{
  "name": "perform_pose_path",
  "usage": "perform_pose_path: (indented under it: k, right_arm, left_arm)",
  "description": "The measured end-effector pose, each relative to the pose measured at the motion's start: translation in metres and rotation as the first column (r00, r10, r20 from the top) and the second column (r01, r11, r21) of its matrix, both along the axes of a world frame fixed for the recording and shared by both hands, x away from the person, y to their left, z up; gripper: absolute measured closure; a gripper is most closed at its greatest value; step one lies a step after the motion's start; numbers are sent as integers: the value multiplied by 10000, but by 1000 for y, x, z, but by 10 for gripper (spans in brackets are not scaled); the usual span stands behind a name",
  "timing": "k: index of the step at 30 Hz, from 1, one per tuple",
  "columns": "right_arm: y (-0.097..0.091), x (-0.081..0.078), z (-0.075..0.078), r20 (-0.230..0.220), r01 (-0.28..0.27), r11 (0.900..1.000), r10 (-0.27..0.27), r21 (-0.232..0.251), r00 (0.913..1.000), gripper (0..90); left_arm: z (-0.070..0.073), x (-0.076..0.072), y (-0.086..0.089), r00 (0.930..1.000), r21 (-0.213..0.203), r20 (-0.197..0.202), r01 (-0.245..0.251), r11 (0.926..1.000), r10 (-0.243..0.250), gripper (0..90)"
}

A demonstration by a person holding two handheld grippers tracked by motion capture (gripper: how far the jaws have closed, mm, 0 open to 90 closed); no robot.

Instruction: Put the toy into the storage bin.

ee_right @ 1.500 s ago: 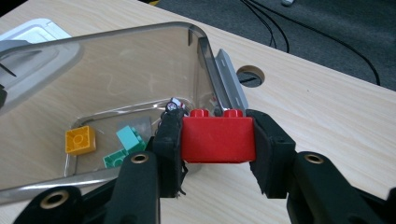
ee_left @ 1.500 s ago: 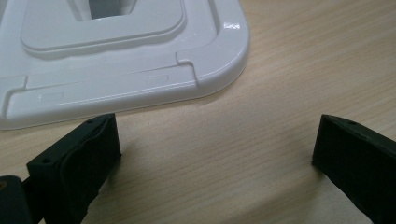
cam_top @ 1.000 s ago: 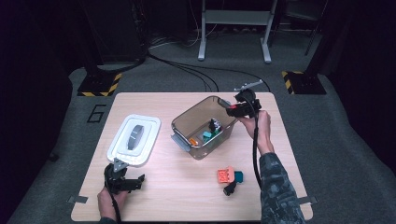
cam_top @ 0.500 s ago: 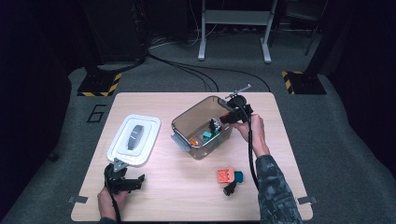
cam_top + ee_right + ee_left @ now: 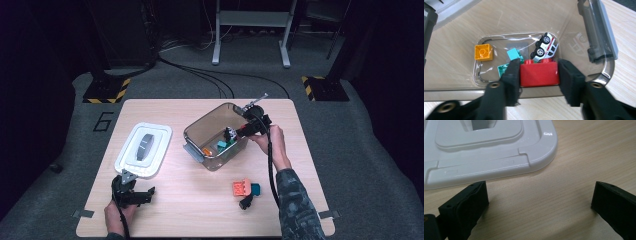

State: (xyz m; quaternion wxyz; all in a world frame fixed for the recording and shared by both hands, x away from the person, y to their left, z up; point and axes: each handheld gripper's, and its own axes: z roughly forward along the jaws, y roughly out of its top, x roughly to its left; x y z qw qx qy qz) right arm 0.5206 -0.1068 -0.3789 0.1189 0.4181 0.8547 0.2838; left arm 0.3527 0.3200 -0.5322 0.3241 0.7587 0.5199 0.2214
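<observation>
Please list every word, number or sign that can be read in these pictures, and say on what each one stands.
"6": large dark numeral on the grey floor, left of the table.
Red markings on the side of the white toy car in the bin: too small to read.
Yellow-and-black hazard stripes on two floor plates: a sign, no words.
</observation>
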Motion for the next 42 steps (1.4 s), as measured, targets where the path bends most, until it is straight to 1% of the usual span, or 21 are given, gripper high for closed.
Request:
perform_pose_path:
  k: [2,3,5,9,11,12,14,19,21,22,24,26,27,31,36,41,42]
  right_arm:
    - [-1,-2,2,43,83,10000,-83,44,10000,442]
    - [-2,-3,3,103,151,9999,-152,64,9998,389]
    - [-5,-6,5,244,133,9998,-137,137,9996,322]
    - [-12,-16,12,552,287,9987,-310,413,9980,216]
    - [-17,-21,13,727,351,9980,-388,516,9966,191]
    - [-19,-24,14,706,373,9976,-415,589,9966,184]
    - [-24,-30,14,806,466,9966,-521,684,9954,155]
    - [-35,-49,9,892,538,9948,-615,863,9941,143]
    - [-38,-55,6,966,552,9943,-640,914,9933,142]
    - [-40,-59,4,908,555,9943,-638,914,9938,140]
    - [-42,-65,-1,937,557,9939,-647,952,9935,140]
    - [-44,-73,-9,889,538,9943,-620,922,9941,137]
    - [-45,-75,-12,796,604,9937,-680,940,9945,137]
    - [-50,-89,-27,699,691,9929,-760,965,9947,139]
    - [-53,-106,-47,391,917,9916,-956,910,9947,145]
    - [-56,-122,-72,24,1119,9907,-1124,768,9937,149]
    - [-56,-125,-78,-80,1205,9893,-1202,825,9927,150]
  left_arm:
    - [0,0,0,10000,5,1,1,10000,-1,7]
    - [0,0,0,10000,5,3,1,10000,-1,7]
    - [0,0,0,10000,4,0,0,10000,0,7]
    - [0,0,0,10000,4,6,-1,10000,1,7]
    - [0,0,0,10000,5,3,0,10000,0,7]
    - [0,0,0,10000,-6,5,2,10000,-2,7]
    - [0,0,0,10000,8,8,-1,10000,1,7]
    - [0,0,0,10000,-4,9,1,10000,-1,7]
    - [0,0,0,10000,-9,12,0,10000,0,7]
    - [0,0,0,10000,-3,10,4,10000,-4,7]
    - [0,0,0,10000,-3,8,1,10000,-1,7]
    - [0,0,0,10000,-6,12,1,10000,-1,7]
    - [0,0,0,10000,-4,12,1,10000,-1,7]
    - [0,0,0,10000,0,21,0,10000,0,7]
    - [0,0,0,10000,6,17,5,10000,-5,7]
    - [0,0,0,10000,4,18,3,10000,-3,7]
    - [0,0,0,10000,3,19,2,10000,-2,7]
